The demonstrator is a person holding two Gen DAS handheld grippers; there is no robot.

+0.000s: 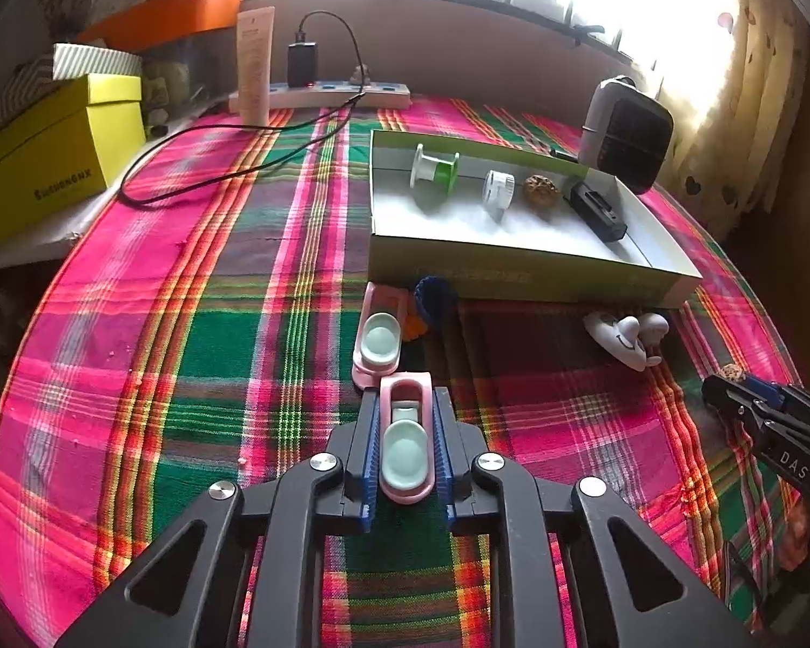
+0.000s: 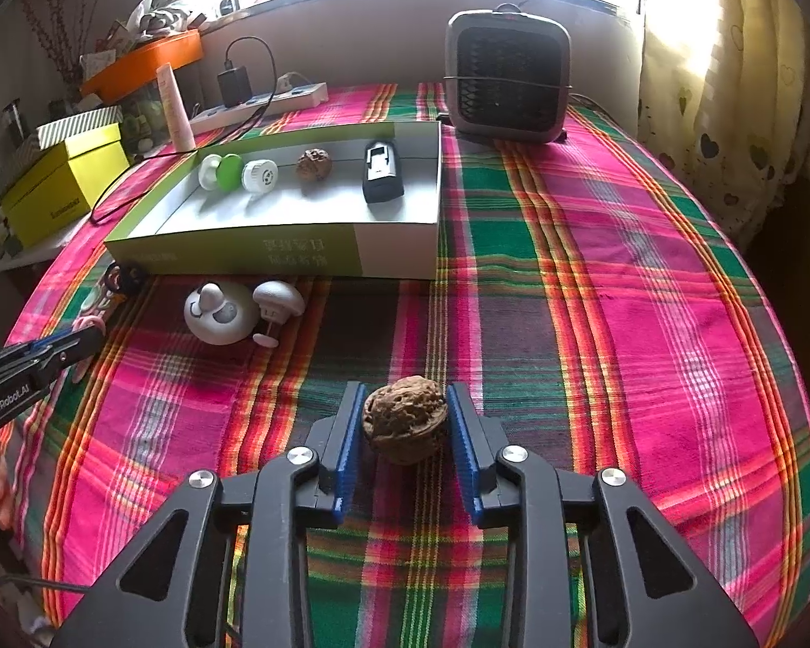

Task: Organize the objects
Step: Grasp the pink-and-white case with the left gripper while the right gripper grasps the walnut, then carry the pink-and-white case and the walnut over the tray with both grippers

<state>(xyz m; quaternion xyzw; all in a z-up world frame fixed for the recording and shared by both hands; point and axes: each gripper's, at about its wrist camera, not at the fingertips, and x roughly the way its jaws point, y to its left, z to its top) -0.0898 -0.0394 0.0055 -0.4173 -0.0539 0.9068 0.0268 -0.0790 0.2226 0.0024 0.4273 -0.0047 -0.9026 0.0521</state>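
My left gripper is shut on a pink clip with a mint pad. A second pink clip lies just ahead on the cloth. My right gripper is shut on a brown walnut, low over the cloth. The open green-and-white box holds a green spool, a white cap, another walnut and a black device. A white mushroom toy and a round white toy lie in front of the box.
A small heater stands behind the box. A power strip with a charger and cable sits at the back. A yellow box and an orange tray are on the left. A dark blue item lies by the box wall.
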